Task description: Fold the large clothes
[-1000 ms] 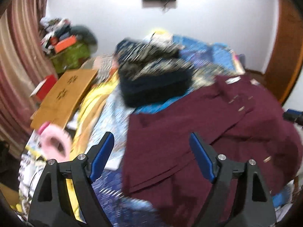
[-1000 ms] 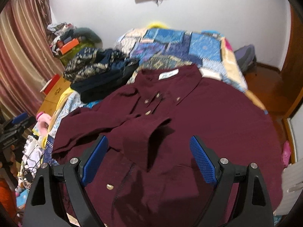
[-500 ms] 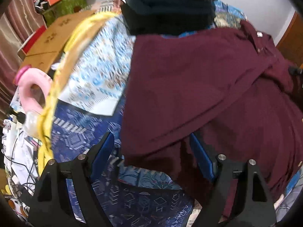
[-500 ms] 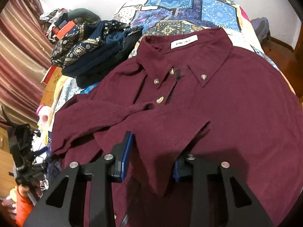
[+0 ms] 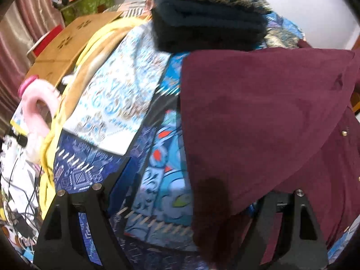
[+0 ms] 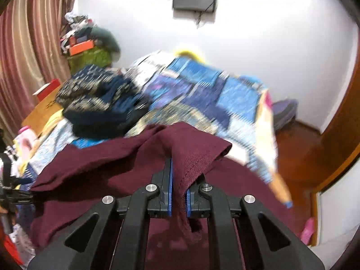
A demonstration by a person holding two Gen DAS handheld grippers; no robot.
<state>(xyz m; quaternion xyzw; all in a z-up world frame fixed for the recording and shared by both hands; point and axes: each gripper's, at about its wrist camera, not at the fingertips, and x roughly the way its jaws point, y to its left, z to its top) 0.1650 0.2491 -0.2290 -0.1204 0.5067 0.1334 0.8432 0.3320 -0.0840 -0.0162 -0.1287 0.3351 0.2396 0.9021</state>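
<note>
A maroon button shirt lies spread on the patchwork bedspread. My left gripper hangs open just above the shirt's left edge. Its left finger is over the bedspread and its right finger is hidden under a hanging flap of maroon cloth. The pads do not press anything. In the right wrist view my right gripper has its jaws closing on a raised fold of the shirt. The blue pads pinch the cloth, and the fold is lifted off the rest of the shirt.
A stack of folded dark clothes sits behind the shirt. A pink ring-shaped object, cables and a cardboard box crowd the bed's left side. A curtain hangs at the left, and a wooden door frame stands at the right.
The right gripper shut on a fold of the shirt's front and lifted it. The left gripper came down close to the shirt's left edge, still open.
</note>
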